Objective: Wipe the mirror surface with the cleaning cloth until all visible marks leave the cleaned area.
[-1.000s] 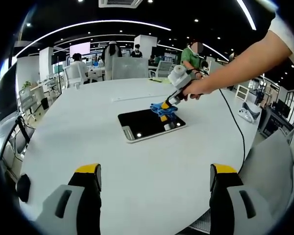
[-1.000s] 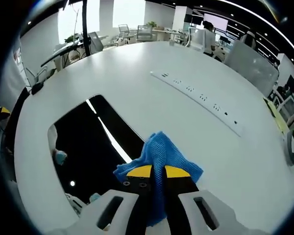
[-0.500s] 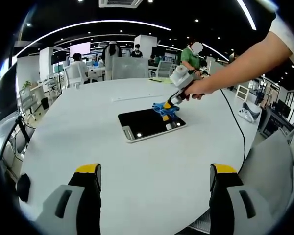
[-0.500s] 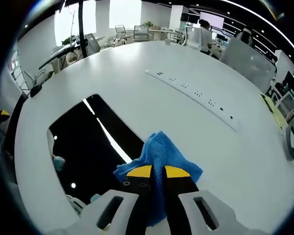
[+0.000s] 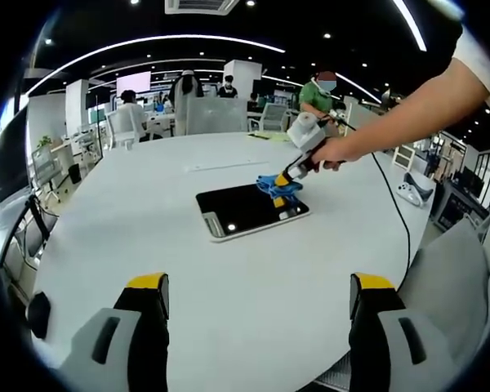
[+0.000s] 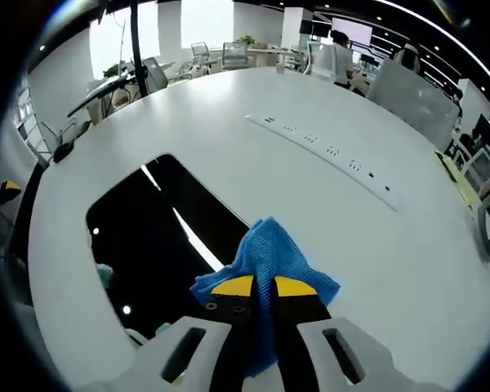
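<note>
White table [image 6: 327, 98] bears mirror [image 6: 155, 237]; right tongs [image 6: 264, 286] clamp cloth [image 6: 265, 253].

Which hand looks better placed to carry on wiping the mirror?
The right gripper: it is shut on the cloth at the mirror's edge. The left gripper hangs open and apart.

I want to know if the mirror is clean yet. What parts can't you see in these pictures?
- Right gripper view: the blue cloth and the right gripper cover the near corner of the mirror.
- The mirror reflects dark ceiling and lights, so faint marks cannot be told from reflections.
- Left gripper view: the mirror is too small for smudges to show, and the cloth hides one corner.
- Whether the cloth presses on the glass is unclear.
</note>
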Motion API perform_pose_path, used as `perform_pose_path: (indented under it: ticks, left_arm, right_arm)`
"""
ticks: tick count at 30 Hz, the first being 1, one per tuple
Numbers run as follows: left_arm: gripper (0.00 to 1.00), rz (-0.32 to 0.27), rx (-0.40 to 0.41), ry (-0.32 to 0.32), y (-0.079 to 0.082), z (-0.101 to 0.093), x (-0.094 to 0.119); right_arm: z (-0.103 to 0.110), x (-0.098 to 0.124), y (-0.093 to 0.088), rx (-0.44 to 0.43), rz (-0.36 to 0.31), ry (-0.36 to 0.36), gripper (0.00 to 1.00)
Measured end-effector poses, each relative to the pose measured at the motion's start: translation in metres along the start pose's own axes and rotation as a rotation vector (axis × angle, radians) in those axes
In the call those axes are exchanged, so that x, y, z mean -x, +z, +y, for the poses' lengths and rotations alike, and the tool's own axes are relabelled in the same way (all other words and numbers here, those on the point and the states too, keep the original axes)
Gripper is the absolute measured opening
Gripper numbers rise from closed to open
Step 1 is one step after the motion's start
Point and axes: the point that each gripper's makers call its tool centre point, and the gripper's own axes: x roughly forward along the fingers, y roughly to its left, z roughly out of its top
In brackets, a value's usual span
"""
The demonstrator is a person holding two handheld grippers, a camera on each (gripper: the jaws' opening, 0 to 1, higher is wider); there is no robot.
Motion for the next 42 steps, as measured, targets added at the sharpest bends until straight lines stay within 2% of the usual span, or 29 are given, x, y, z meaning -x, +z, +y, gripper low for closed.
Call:
perform_pose_path:
  ticks: [9,28,36,42]
  left_arm:
    - [0.93,0.001,-0.003,-0.006,0.0,-0.002,0.0]
    - [0.92,-0.008,0.0,-0.004,0.001,-0.001,0.001]
    - [0.92,-0.01,0.006,-0.002,0.0,-0.001,0.001]
    - [0.92,-0.013,0.009,-0.002,0.0,-0.002,0.001]
  right_arm:
    - [0.02,0.01,-0.009,0.011,-0.01,0.016,0.03]
    - [0.023,0.009,-0.008,0.029,-0.014,0.025,0.03]
    - [0.036,0.008,-0.002,0.082,-0.01,0.038,0.03]
    - [0.038,0.004,0.005,0.077,-0.016,0.046,0.03]
